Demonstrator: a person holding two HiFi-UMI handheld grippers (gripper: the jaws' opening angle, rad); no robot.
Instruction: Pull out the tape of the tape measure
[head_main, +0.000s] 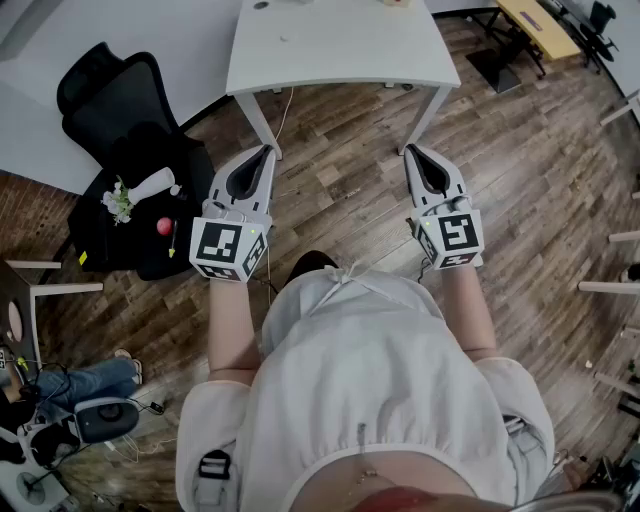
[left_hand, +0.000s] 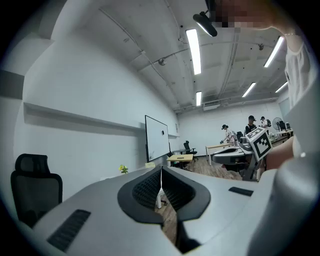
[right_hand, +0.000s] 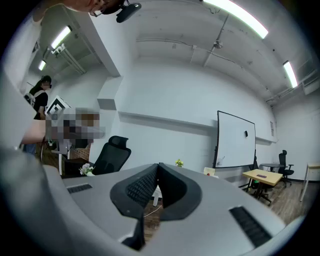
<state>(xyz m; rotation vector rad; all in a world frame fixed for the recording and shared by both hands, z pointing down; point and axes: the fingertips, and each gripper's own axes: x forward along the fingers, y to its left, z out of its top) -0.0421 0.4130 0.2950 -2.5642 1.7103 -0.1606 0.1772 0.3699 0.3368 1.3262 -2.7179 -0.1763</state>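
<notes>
A brown wooden plank floor spreads beneath both grippers. Ahead of their tips stands a white rectangular table, its two near legs coming down just beyond each gripper's nose. Behind the grippers is the person's loose white top, with a bare forearm running up to each one. To the outer side of the left gripper stands a black high-backed office chair, and nearer to it a black low stand.

The left gripper and the right gripper are held level and side by side, well apart, noses toward the table. In the left gripper view the ribbed black pads meet at the tip with nothing between them. In the right gripper view the jaws are likewise pressed together and empty.

On the stand lie a white vase of small flowers and a little red ball. A few tiny items sit at the table's far edge, too small to tell whether one is the tape measure.
</notes>
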